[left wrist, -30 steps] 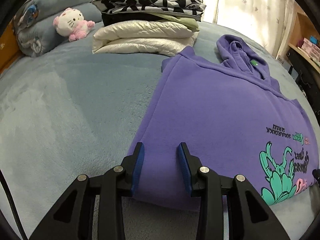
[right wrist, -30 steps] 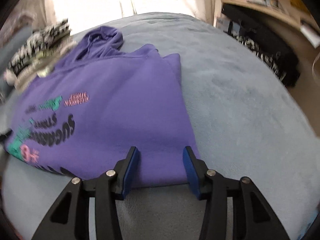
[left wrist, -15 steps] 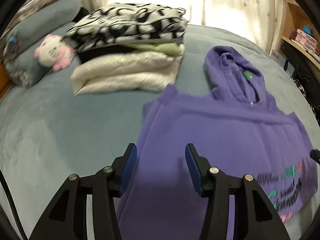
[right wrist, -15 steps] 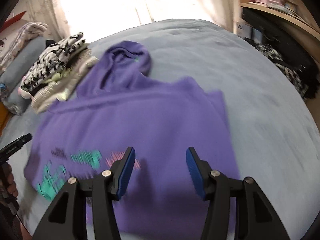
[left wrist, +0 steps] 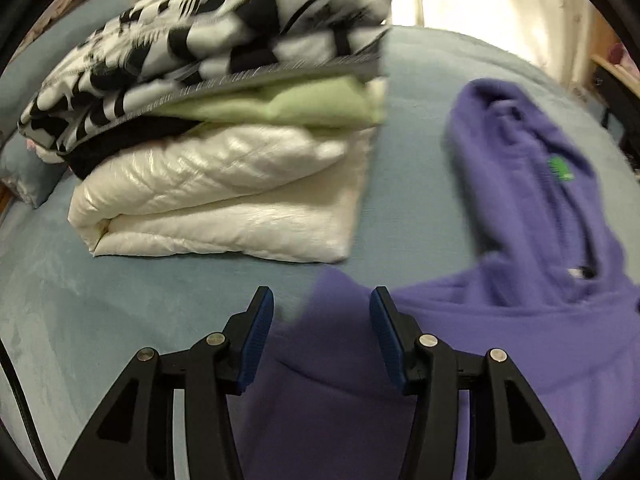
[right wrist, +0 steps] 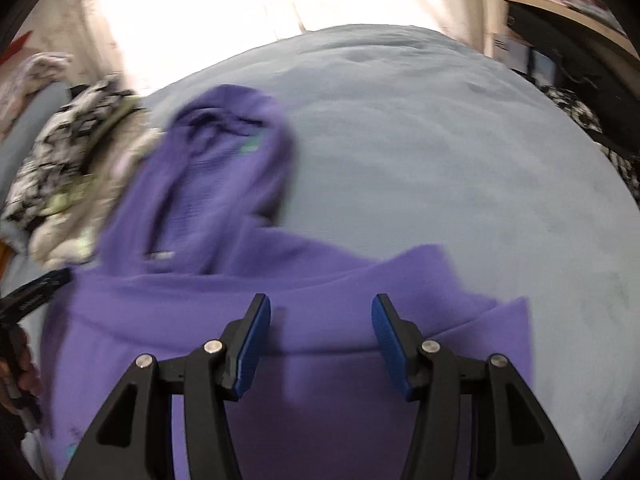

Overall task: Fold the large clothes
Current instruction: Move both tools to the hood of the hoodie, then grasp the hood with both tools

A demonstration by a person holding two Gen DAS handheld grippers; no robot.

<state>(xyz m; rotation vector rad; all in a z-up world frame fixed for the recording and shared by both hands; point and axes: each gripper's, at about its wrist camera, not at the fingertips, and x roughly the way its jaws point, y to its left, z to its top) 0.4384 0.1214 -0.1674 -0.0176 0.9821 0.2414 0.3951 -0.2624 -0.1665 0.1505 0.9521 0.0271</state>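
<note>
Hoodie: purple hoodie (left wrist: 500, 320) lies flat on the blue-grey bed cover (left wrist: 120, 300); it fills the lower right of the left wrist view and the lower centre of the right wrist view (right wrist: 320, 300).
Hood: hood (left wrist: 532, 168) points toward the top of the frame, with a small green tag (left wrist: 562, 168) inside the neck; in the right wrist view it sits upper left of centre (right wrist: 224, 160), blurred.
Shoulder edge: the folded shoulder corner of the hoodie shows between the left tool's fingers, low in the frame; whether cloth and pads touch cannot be told.
Left gripper: left gripper (left wrist: 322, 332) has its blue-padded jaws spread and nothing pinched; they have just been opening, and only hoodie cloth shows below the gap.
Right gripper: right gripper (right wrist: 321, 336) also stands spread over the chest of the hoodie, below the neckline, clamping nothing.
Other tool seen: in the right wrist view the black tip of the left tool (right wrist: 36, 292) enters at the left edge, with part of a hand (right wrist: 20, 368) below it.
Stack: a pile of folded clothes (left wrist: 224, 128) fills the upper left of the left wrist view, just beside the hoodie's shoulder: a black-and-white patterned piece on top, then a pale green one, something black, and a white quilted jacket (left wrist: 224, 208) at the bottom.
Backdrop: bright curtains (left wrist: 500, 8) at the top; a wooden shelf (right wrist: 568, 12) upper right in the right wrist view.
</note>
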